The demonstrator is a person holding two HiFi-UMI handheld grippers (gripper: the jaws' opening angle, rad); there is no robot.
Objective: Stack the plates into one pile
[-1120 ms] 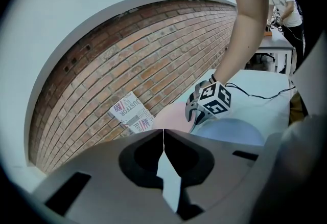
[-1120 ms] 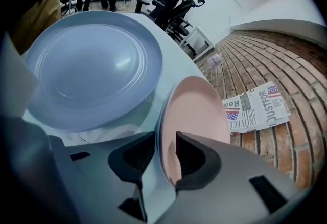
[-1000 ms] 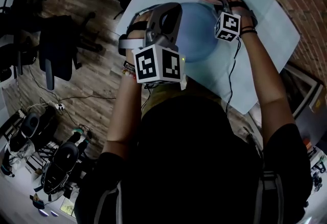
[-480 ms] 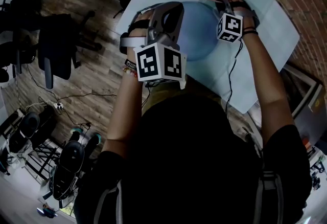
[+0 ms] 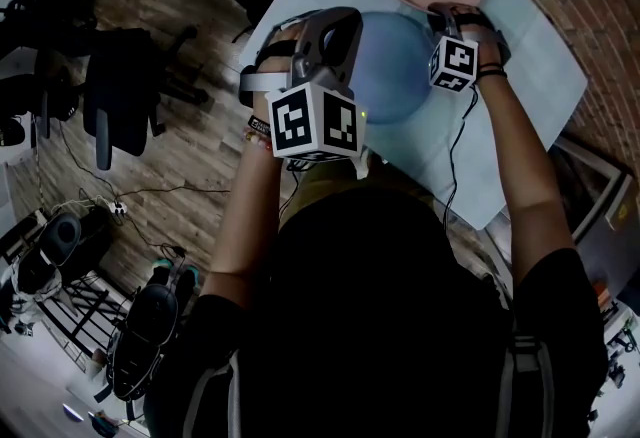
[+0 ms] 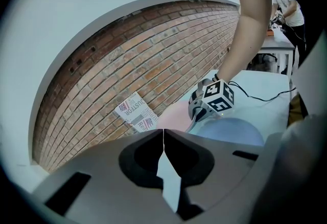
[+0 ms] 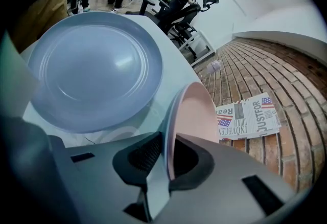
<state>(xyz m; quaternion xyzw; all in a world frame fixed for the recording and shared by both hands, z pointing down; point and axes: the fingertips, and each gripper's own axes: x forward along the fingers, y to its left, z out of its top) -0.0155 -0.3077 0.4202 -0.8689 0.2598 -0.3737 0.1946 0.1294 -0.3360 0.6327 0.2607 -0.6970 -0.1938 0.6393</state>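
Pick-up step: my right tongs [image 7: 166, 159], jaws just closed, clamp the near rim of the pink plate [image 7: 196, 115], on the tabletop [image 5: 520, 66] at one o'clock of the blue plate [image 7: 94, 72]. My left tongs [image 6: 162, 146] are pressed together, empty. Next, I judge: lift pink and lower it squarely onto blue.

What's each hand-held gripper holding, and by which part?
Right hand-held gripper, jaws just closed, grips the pink plate by its rim. Left hand-held gripper is shut, empty.
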